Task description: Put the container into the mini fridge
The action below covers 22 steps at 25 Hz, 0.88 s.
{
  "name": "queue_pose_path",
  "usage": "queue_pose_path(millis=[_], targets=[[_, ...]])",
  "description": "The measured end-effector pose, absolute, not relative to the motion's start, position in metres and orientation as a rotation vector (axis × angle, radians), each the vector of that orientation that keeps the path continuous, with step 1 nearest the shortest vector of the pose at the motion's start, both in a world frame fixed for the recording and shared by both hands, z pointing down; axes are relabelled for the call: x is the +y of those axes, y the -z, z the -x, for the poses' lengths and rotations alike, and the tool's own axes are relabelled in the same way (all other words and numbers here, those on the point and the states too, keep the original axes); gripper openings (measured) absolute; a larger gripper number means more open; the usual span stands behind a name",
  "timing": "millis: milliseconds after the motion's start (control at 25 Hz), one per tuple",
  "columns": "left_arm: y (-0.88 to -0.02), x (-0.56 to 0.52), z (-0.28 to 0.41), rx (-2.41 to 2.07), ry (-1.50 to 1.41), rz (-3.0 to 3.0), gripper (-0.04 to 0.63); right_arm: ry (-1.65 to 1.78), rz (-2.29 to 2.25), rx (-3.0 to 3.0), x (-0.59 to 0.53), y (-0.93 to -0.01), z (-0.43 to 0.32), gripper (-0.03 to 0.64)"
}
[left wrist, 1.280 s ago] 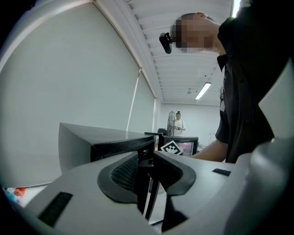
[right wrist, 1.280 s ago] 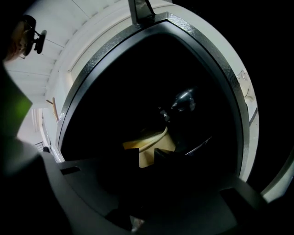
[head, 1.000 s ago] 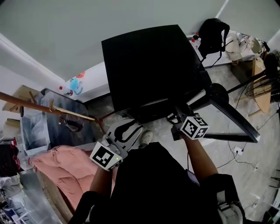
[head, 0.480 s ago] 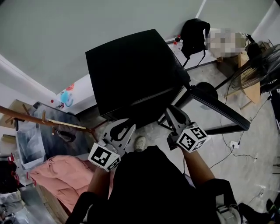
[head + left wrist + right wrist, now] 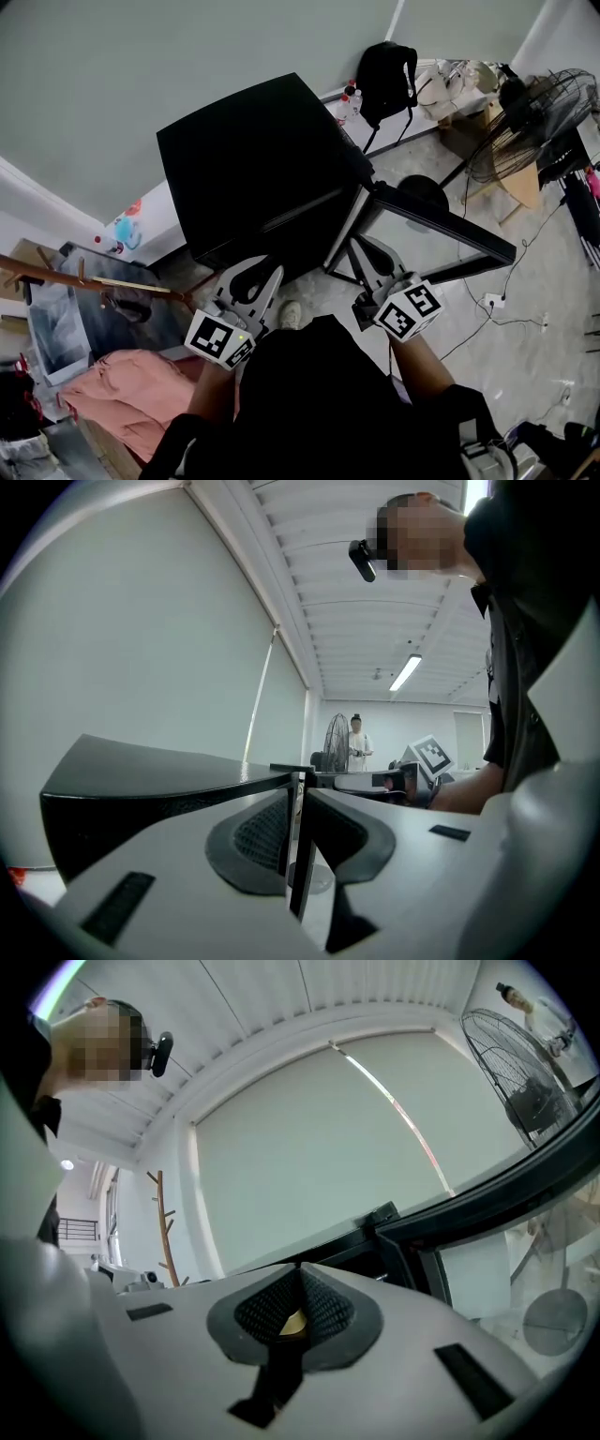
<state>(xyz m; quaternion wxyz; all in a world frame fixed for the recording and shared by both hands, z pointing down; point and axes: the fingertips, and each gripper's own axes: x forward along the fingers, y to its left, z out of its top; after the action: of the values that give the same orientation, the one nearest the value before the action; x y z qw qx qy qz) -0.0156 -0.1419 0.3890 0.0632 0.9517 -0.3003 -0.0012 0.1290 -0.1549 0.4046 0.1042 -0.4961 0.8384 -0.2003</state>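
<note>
Looking down in the head view, one black mini fridge (image 5: 248, 155) stands straight ahead of both claws. Its one door (image 5: 441, 225) is swung open and runs off ahead and to the right of the right claw (image 5: 360, 244), which sits close by the door's pale inner face. The left claw (image 5: 270, 271) faces the fridge's front, near it but apart. One shoe (image 5: 289, 314) lies on the floor between the two claws. Well beyond the fridge is one black backpack (image 5: 384, 70), and one fan (image 5: 539, 117) stands far to the right. Off to the left claw's left are one wooden coat rack (image 5: 84, 279) and one pink cloth (image 5: 127, 394). Bare floor (image 5: 525, 356) lies open to the right of the right claw, past the door's far edge.

In the left gripper view the left claw's jaws stand a thin slit apart, having just been closing, with nothing between them. The fridge's flat top runs off to the left of the slit, and the right claw's marker cube (image 5: 429, 755) shows to the right. One person (image 5: 356, 744) stands far ahead beside the fan.

In the right gripper view the right claw is pressed together at the tips. A small yellow patch (image 5: 292, 1322) sits in the hollow behind them, and what it is cannot be told. The fridge's black edge crosses just ahead, with the door to the right and the coat rack to the left. The container cannot be made out in any view
</note>
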Motion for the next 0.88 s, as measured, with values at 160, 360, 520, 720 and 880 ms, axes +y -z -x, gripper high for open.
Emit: queue_pose_path(millis=[160,360,520,720,880], targets=[[-0.389,-0.143,0.008,-0.884,0.022,-2.868,0.070,0.600,1.453,2.445,-0.154,-0.402,-0.132,0.040],[-0.389,-0.145,0.003,-0.868,0.020,-2.868,0.069,0.602,1.441,2.450,-0.154,-0.400,-0.134,0.038],[-0.390,-0.147,-0.001,-0.858,0.016,-2.867,0.069,0.634,1.435,2.417,-0.155,-0.402,-0.139,0.038],[-0.391,-0.146,-0.008,-0.831,0.009,-2.875,0.069,0.598,1.456,2.400,-0.153,-0.397,-0.146,0.034],[-0.393,-0.147,-0.010,-0.825,0.007,-2.878,0.069,0.584,1.461,2.411,-0.153,-0.397,-0.145,0.034]])
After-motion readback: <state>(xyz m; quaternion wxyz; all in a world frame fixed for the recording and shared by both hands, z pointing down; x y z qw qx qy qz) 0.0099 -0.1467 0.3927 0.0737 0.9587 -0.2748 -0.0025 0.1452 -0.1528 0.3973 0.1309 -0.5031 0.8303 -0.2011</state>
